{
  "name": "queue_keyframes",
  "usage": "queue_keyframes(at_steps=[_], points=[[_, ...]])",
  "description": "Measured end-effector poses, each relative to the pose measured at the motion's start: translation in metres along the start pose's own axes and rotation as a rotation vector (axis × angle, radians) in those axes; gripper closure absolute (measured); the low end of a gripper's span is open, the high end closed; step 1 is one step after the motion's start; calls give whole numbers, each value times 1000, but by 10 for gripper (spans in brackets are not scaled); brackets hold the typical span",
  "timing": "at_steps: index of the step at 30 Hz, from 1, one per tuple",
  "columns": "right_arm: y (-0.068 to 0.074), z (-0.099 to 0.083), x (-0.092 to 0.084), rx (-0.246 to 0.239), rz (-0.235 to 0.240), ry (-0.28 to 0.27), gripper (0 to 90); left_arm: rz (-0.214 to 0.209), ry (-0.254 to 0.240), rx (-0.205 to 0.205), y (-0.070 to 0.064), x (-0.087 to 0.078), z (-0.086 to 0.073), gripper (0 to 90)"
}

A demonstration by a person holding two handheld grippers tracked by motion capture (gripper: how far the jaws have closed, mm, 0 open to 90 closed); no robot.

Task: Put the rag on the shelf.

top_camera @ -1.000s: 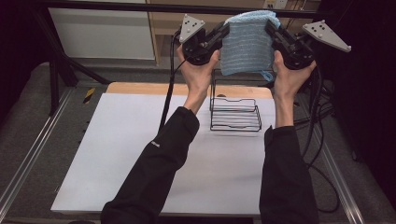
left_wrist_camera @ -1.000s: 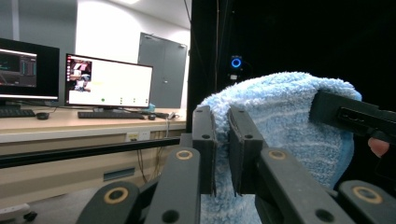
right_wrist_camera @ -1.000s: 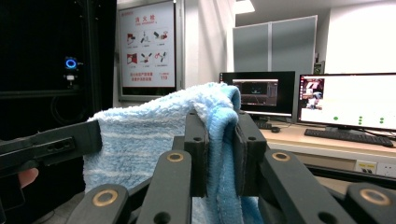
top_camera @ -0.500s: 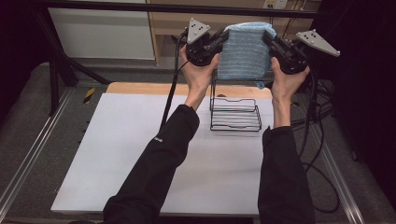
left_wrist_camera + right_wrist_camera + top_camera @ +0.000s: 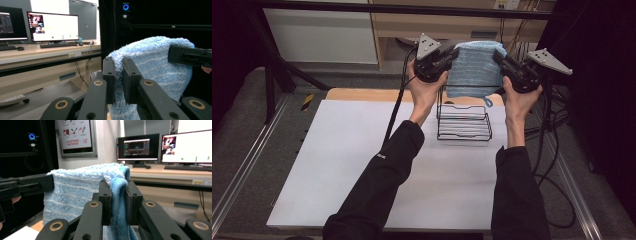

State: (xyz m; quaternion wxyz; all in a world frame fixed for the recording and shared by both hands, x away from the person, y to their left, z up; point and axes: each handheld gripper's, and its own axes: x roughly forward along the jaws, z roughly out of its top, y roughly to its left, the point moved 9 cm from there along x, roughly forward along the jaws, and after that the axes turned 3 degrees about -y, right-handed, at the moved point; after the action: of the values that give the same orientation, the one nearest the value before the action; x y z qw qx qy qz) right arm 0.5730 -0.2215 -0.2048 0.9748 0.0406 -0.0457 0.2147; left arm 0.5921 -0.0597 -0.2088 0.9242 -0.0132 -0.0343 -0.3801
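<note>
**Towel held high over the wire rack**

White tabletop point(image 5: 362, 165) below me, black curtains at the sides and a desk with monitors point(image 5: 53, 26) beyond. I have the folded blue towel point(image 5: 474, 67) stretched between both grippers, up in the air past the far edge of the table. My left gripper point(image 5: 447, 56) is clamped on one upper corner, and in the left gripper view the terry is pinched between its jaws. My right gripper point(image 5: 504, 62) is clamped on the opposite corner, with a fold of cloth squeezed between its pads point(image 5: 106, 195). The towel's long top edge runs level from hand to hand, and the rest hangs down. The black wire rack point(image 5: 463, 121) sits on the table below and nearer to me, slightly closer to my left hand. I judge the next move is straight down and toward me.
</note>
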Motion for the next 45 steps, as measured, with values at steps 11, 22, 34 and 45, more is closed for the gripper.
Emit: queue_keyframes(at_steps=[11, 22, 34, 45], points=[[-2, -19, -13, 21, 9, 28, 783, -27, 40, 5, -11, -7, -14, 814], [3, -23, -22, 7, 27, 53, 779, -77, 71, 14, -17, -19, -20, 812], [5, -27, -37, -4, 69, 67, 760, -155, 110, 76, -28, -33, -24, 814], [4, -35, -42, -15, 70, 89, 736, -155, 149, 123, -35, -36, -32, 818]])
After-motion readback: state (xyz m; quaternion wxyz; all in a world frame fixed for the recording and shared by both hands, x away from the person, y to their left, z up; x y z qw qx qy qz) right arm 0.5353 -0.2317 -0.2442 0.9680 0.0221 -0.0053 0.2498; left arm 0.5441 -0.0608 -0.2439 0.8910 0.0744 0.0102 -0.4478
